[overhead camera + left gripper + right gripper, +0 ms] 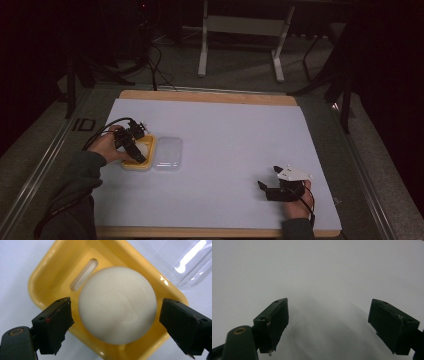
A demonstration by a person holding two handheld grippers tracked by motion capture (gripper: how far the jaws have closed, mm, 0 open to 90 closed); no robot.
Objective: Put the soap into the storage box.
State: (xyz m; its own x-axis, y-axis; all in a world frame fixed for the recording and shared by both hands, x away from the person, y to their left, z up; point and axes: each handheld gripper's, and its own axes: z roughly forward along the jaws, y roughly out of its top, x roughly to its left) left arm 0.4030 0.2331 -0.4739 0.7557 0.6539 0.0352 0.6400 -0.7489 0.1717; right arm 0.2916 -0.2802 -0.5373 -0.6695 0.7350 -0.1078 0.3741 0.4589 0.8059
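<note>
A round white soap bar [117, 305] lies in a yellow soap dish [47, 272] with a slot in its floor. My left gripper [115, 322] hovers over it, open, one jaw on each side of the soap with a gap to it. In the high view the left gripper [131, 142] is over the yellow dish [136, 164] at the left of the white mat. A clear plastic lid [168, 154] lies right beside the dish, and its edge [180, 262] shows in the left gripper view. My right gripper [272, 187] rests low at the mat's front right, open [328, 322] over bare white surface.
The white mat [225, 135] covers a wooden board [200, 96] on a grey table. Behind the table stand a white frame leg [202, 50] and cables on the floor [155, 65]. A cable trails from the left gripper toward the left edge.
</note>
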